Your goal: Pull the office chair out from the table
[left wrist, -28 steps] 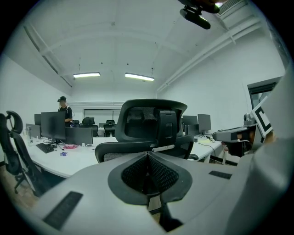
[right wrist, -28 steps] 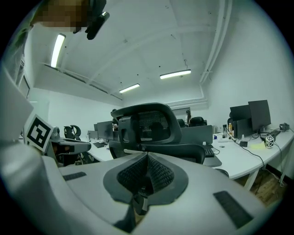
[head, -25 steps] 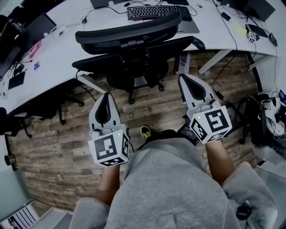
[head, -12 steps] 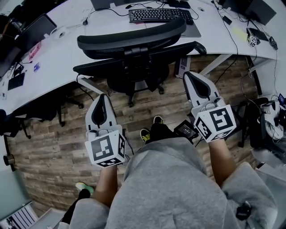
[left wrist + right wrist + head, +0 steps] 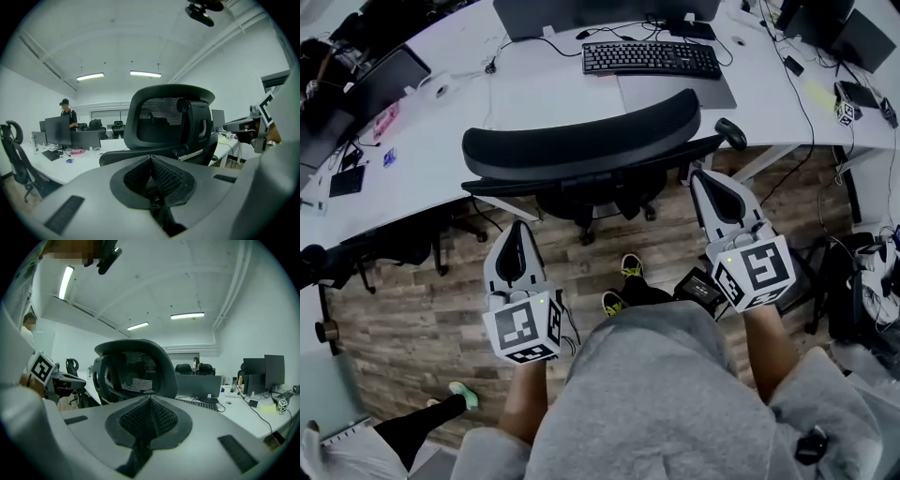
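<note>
Shut and empty, the left tongs (image 5: 518,228) and right tongs (image 5: 707,176) now sit nearer the office chair (image 5: 581,146) — still tucked at the worktop (image 5: 534,89).

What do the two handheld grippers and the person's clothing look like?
The left gripper and right gripper are pale grey shells tapering to a point, with black textured teardrop pads. Each bears a white cube with black square markers and a green light. Clothing: a grey sweatshirt.
</note>
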Motion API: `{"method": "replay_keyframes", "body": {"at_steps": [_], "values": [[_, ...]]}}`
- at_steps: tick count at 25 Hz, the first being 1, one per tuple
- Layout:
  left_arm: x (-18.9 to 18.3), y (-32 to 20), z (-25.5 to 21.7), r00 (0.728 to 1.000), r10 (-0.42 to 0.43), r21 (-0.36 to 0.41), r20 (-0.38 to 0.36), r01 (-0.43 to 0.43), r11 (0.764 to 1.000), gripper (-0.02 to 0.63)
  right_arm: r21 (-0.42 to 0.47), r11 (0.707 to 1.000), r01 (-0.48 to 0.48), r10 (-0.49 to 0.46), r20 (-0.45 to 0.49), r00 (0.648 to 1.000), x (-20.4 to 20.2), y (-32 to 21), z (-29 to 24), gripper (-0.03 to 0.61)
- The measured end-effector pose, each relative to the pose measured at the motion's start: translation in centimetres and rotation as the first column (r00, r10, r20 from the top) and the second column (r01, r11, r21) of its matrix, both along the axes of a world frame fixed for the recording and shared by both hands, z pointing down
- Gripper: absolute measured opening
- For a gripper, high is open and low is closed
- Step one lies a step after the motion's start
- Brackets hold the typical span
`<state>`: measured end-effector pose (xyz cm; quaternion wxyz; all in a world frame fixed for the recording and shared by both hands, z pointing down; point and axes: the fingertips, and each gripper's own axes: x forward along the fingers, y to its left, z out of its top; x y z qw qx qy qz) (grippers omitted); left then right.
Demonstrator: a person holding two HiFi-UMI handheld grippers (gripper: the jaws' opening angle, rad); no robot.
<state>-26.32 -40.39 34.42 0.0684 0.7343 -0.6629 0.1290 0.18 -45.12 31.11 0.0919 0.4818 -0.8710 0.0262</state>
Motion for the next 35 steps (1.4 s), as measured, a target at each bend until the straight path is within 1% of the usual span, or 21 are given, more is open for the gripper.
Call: {"method": "replay_keyframes", "body": {"at_steps": [3, 5, 11, 13, 14, 15, 16, 18, 20, 21, 22, 23, 24, 25, 27, 29, 31, 32, 33, 35], "values": [[-0.7, -1.4, 0.5, 1.000, -0.005, -0.012, 0.029, 0.005, 1.000, 0.011, 0.013, 1.000, 0.024, -0.023, -0.057, 0.998, 0.2, -1.6, 0.4, 0.031], [-1.6, -2.1, 1.0, 0.999, -0.017, -0.026, 0.051, 0.018, 1.000, 0.011, 0.019, 0.999, 0.038, -0.036, -0.120, 0.992, 0.5, -2.4, 0.8, 0.031], [-4.2, -4.0, 1.3, 0.992, -0.047, -0.044, 0.116, 0.053, 0.998, 0.012, 0.015, 0.998, 0.068, -0.060, -0.312, 0.948, 2.3, -4.6, 2.3, 0.032], [-4.7, -4.2, 1.3, 0.991, -0.039, -0.051, 0.125, 0.046, 0.998, 0.012, -0.003, 0.995, 0.104, -0.098, -0.353, 0.931, 2.5, -5.0, 2.7, 0.035], [-4.7, -4.2, 1.4, 0.992, -0.028, -0.058, 0.127, 0.036, 0.998, 0.014, -0.018, 0.992, 0.126, -0.124, -0.376, 0.918, 2.5, -5.0, 3.0, 0.051], [-4.7, -4.3, 1.6, 0.991, -0.015, -0.067, 0.131, 0.024, 0.997, 0.021, -0.033, 0.988, 0.148, -0.149, -0.400, 0.904, 2.6, -5.2, 3.3, 0.128], [-4.8, -4.3, 1.9, 0.991, -0.001, -0.076, 0.137, 0.012, 0.997, 0.068, -0.045, 0.985, 0.166, -0.169, -0.425, 0.889, 2.7, -5.3, 3.5, 0.174], [-4.9, -4.6, 2.4, 0.987, 0.022, -0.094, 0.161, -0.007, 0.996, 0.166, -0.057, 0.978, 0.198, -0.201, -0.477, 0.856, 2.8, -5.8, 3.8, 0.199], [-5.0, -4.9, 3.0, 0.976, 0.055, -0.122, 0.211, -0.030, 0.992, 0.251, -0.074, 0.968, 0.240, -0.241, -0.543, 0.804, 2.7, -6.1, 4.5, 0.212], [-5.0, -5.1, 3.3, 0.965, 0.079, -0.146, 0.251, -0.043, 0.988, 0.278, -0.086, 0.961, 0.263, -0.263, -0.577, 0.773, 2.6, -6.2, 4.9, 0.219], [-5.0, -5.2, 3.7, 0.948, 0.104, -0.174, 0.302, -0.053, 0.983, 0.312, -0.099, 0.954, 0.283, -0.284, -0.603, 0.745, 2.4, -6.3, 5.1, 0.225], [-5.1, -5.4, 3.9, 0.925, 0.126, -0.200, 0.358, -0.056, 0.978, 0.334, -0.114, 0.948, 0.297, -0.302, -0.619, 0.725, 2.4, -6.3, 5.2, 0.225], [-5.3, -5.6, 4.0, 0.898, 0.143, -0.220, 0.416, -0.053, 0.974, 0.348, -0.128, 0.944, 0.305, -0.314, -0.630, 0.710, 2.4, -6.4, 5.1, 0.228], [-5.5, -5.8, 4.1, 0.869, 0.157, -0.231, 0.469, -0.051, 0.972, 0.363, -0.137, 0.941, 0.308, -0.321, -0.644, 0.694, 2.5, -6.5, 4.9, 0.243], [-5.9, -6.3, 4.1, 0.815, 0.192, -0.250, 0.546, -0.061, 0.966, 0.373, -0.158, 0.933, 0.323, -0.341, -0.673, 0.656, 2.4, -6.6, 4.8, 0.253], [-6.5, -7.2, 4.4, 0.777, 0.240, -0.291, 0.582, -0.077, 0.954, 0.377, -0.200, 0.913, 0.354, -0.391, -0.674, 0.627, 1.8, -6.9, 5.3, 0.253], [-7.0, -8.0, 5.0, 0.746, 0.286, -0.342, 0.601, -0.084, 0.936, 0.382, -0.257, 0.892, 0.373, -0.443, -0.663, 0.604, 1.4, -6.9, 6.1, 0.253], [-7.2, -8.3, 5.3, 0.731, 0.307, -0.364, 0.609, -0.087, 0.927, 0.382, -0.279, 0.884, 0.375, -0.458, -0.675, 0.579, 1.5, -6.9, 6.7, 0.253], [-7.3, -8.6, 5.5, 0.716, 0.326, -0.382, 0.617, -0.090, 0.920, 0.382, -0.287, 0.881, 0.376, -0.460, -0.706, 0.539, 1.5, -7.0, 7.3, 0.253], [-7.6, -9.2, 5.5, 0.685, 0.360, -0.408, 0.634, -0.099, 0.908, 0.382, -0.269, 0.885, 0.380, -0.430, -0.784, 0.447, 1.7, -7.2, 8.5, 0.255]]}}
